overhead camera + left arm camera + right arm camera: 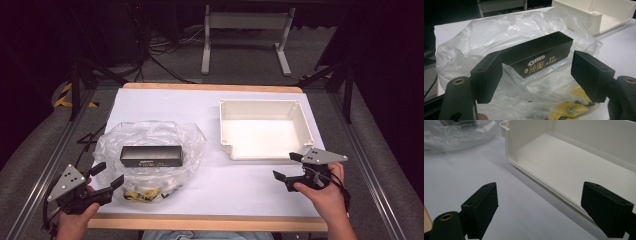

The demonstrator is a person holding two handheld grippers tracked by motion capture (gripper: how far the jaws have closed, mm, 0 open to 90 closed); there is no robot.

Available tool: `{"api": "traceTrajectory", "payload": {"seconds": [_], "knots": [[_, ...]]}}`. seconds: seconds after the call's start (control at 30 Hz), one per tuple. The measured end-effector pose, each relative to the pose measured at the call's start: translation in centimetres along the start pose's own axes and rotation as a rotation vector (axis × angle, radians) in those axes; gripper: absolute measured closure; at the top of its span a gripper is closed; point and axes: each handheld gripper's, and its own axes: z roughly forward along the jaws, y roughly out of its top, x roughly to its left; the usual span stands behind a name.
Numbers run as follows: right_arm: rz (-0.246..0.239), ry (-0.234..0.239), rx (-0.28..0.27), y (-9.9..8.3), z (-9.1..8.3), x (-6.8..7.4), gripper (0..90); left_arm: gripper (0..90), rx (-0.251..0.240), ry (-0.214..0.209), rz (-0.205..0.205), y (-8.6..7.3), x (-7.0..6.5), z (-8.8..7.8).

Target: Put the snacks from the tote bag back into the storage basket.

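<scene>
Nothing has been moved into place yet, judging by how things lie. The black Oreo box (151, 155) rests on its long side in the crumpled clear plastic bag (150, 145), on the left half of the white-covered desk (165, 102). Some yellow-and-black packaging (142, 194) lies in the bag's near end, too creased to identify. The white plastic tray (265, 129) sits on the right half of the desk, well apart from the bag, and its floor is bare.

The left gripper (107, 176) hovers at the near left edge of the bag with its jaws spread wide and nothing between them. In the left gripper view the jaws frame the Oreo box (537, 55) from a distance, the bag's plastic (484, 35) bunched around it; neither pad touches box or film. The right gripper (290, 166) hangs just in front of the tray's near corner, jaws likewise wide apart and holding nothing; the right gripper view looks past them onto the tray's rim (536, 176) and the desk.

My reading is that the work is at its very start: the box looks due to come out of the bag and probably go into the tray. The whole of it remains, reaching in, gripping the box, freeing it from the plastic and carrying it across
</scene>
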Motion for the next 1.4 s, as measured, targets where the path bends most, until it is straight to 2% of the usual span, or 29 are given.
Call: {"api": "traceTrajectory", "payload": {"seconds": [0.23,0.53,0.83,0.93,1.13,1.4], "knots": [[-0.018,0.009,0.019,1.2,-0.3,0.2,15.1,26.3,0.002,-0.006,-0.007,0.1,-0.1,0.0],[-0.077,0.034,0.096,3.3,-0.6,0.1,14.7,26.2,0.009,-0.008,-0.011,0.1,-0.1,-0.1],[-0.11,0.05,0.114,5.0,-0.8,0.3,14.2,26.1,0.012,-0.004,-0.014,0.1,-0.1,-0.1],[-0.118,0.094,0.121,5.7,-0.8,0.3,13.8,26.1,0.016,-0.01,-0.014,0.1,0.0,0.0],[-0.155,0.093,0.13,7.4,-0.8,0.4,13.5,26.0,0.011,-0.016,-0.014,0.1,0.1,0.0],[-0.229,0.157,0.133,9.6,-0.4,0.7,13.1,25.7,-0.012,-0.061,-0.002,0.1,0.1,-0.2]]}}
